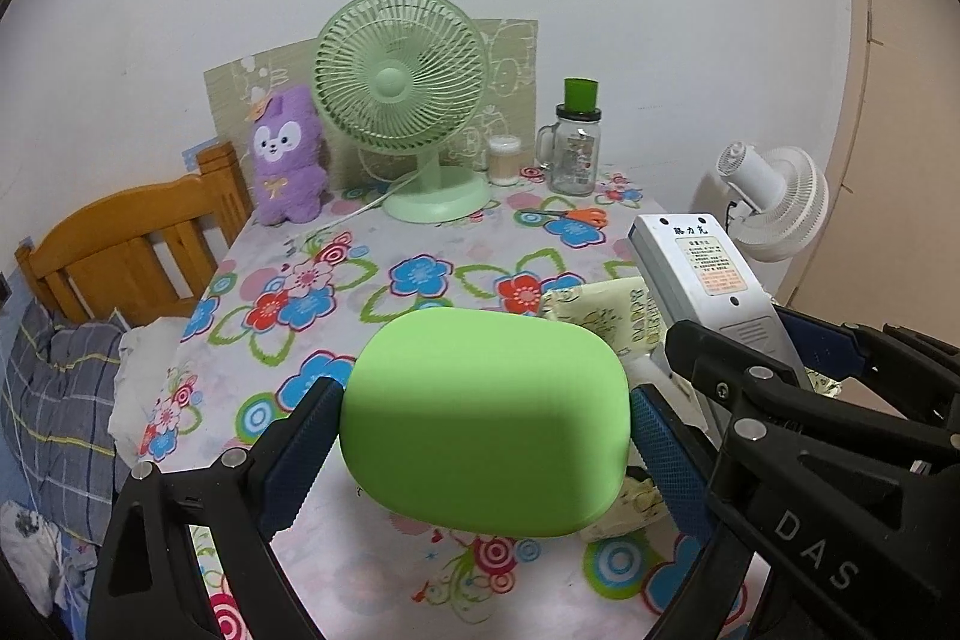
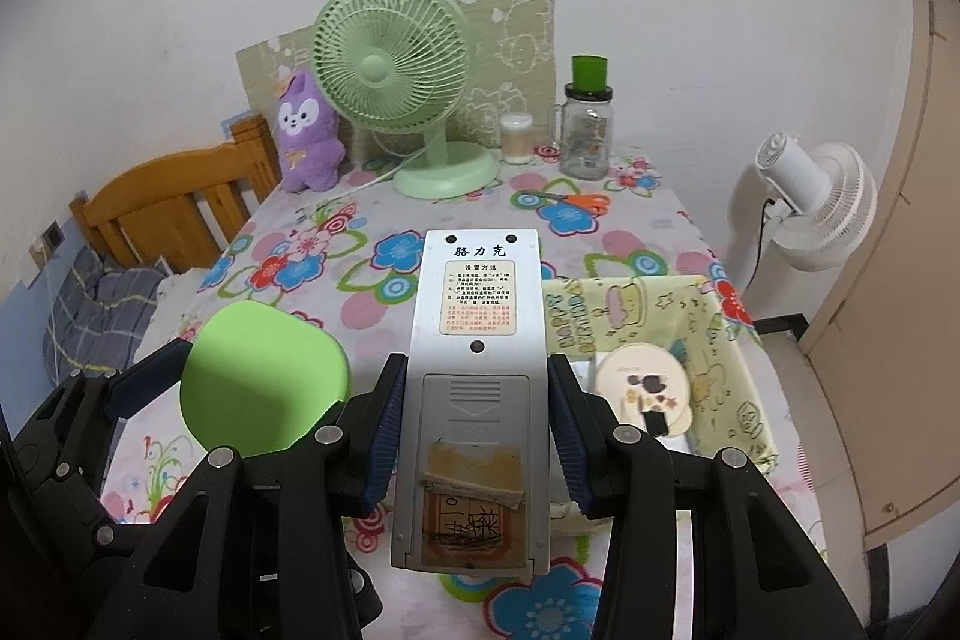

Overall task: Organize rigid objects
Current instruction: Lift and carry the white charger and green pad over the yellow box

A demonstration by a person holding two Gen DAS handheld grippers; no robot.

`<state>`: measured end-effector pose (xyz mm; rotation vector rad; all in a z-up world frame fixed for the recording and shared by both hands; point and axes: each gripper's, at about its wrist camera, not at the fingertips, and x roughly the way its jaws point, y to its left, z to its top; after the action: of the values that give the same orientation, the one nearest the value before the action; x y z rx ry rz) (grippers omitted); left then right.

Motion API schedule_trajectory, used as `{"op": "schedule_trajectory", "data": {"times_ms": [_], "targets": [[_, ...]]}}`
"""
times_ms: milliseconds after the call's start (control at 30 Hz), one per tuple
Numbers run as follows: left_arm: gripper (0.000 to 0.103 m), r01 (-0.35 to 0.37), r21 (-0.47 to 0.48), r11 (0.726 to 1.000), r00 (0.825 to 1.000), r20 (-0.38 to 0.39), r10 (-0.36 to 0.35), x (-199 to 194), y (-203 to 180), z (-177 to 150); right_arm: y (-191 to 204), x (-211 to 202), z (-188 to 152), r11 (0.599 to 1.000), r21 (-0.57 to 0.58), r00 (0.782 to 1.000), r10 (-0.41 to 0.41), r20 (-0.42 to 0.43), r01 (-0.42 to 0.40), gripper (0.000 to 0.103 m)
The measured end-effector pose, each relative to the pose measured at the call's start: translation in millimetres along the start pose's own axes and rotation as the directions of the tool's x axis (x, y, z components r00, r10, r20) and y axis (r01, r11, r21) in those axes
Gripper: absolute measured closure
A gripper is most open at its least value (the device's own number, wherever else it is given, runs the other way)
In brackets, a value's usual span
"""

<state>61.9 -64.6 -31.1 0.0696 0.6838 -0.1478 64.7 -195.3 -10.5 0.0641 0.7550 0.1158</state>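
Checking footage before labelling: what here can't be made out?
- Remote buttons: both views show only its back.
- Bin contents: left view, blocked by green case and right tongs.
- Label print: too small.

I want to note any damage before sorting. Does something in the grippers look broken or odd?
Yes. The remote control in the right gripper has torn, yellowed tape with handwriting on its battery cover. The green case in the left gripper looks intact.
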Motion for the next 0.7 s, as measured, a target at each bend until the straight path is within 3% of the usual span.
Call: {"op": "schedule_trajectory", "data": {"times_ms": [700], "targets": [[0.008,-0.012,0.05,0.999,0.999,-0.042,0.014,32,-46,10,-52,27,5,0.999,0.043,0.999,0.024,-0.047,-0.022,0.055]]}}
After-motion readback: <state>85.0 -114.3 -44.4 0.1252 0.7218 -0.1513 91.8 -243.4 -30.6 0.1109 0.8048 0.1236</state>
